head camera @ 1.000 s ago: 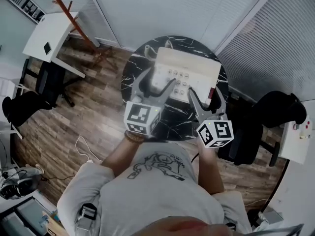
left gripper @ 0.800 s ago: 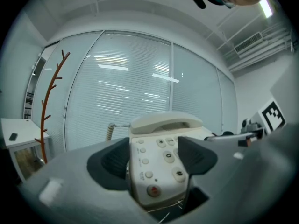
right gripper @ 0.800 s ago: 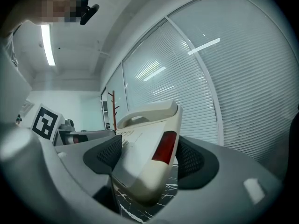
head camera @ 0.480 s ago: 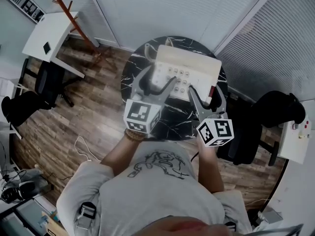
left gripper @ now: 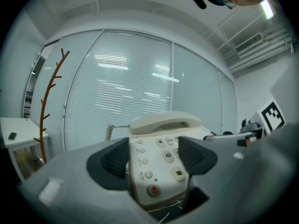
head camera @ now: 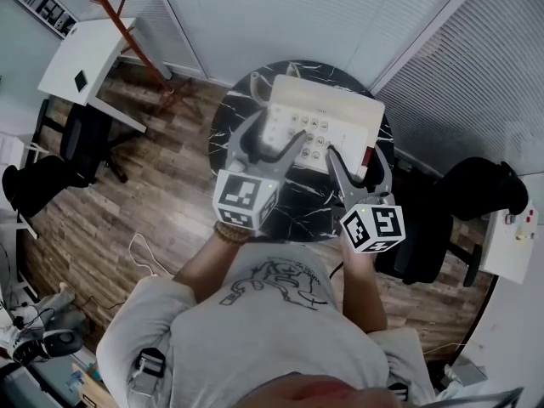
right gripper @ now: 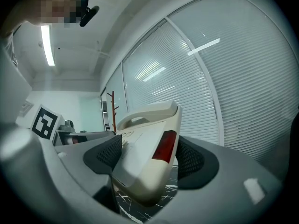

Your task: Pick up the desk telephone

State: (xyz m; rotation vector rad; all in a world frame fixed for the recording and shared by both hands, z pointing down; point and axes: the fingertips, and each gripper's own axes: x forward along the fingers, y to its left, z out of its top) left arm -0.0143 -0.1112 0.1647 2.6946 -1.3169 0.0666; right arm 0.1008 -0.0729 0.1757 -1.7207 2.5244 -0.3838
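Observation:
A cream desk telephone [head camera: 327,109] with a keypad and its handset [left gripper: 163,122] on the cradle is over a round black marble table [head camera: 293,206]. My left gripper [head camera: 270,147] has its jaws on either side of the phone's near left corner [left gripper: 159,157]. Both dark pads [left gripper: 112,160] are against the phone. My right gripper [head camera: 357,161] clamps the near right corner, by a red panel [right gripper: 161,146]. In the right gripper view the telephone [right gripper: 145,157] is tilted, and its near corner stands above the veined tabletop.
A white desk [head camera: 85,62] and a red-brown coat rack [head camera: 119,15] stand at the far left. Black chairs sit left [head camera: 59,168] and right [head camera: 476,189] of the table. Blind-covered glass walls close off the far side. A coiled cord [left gripper: 110,130] hangs behind the phone.

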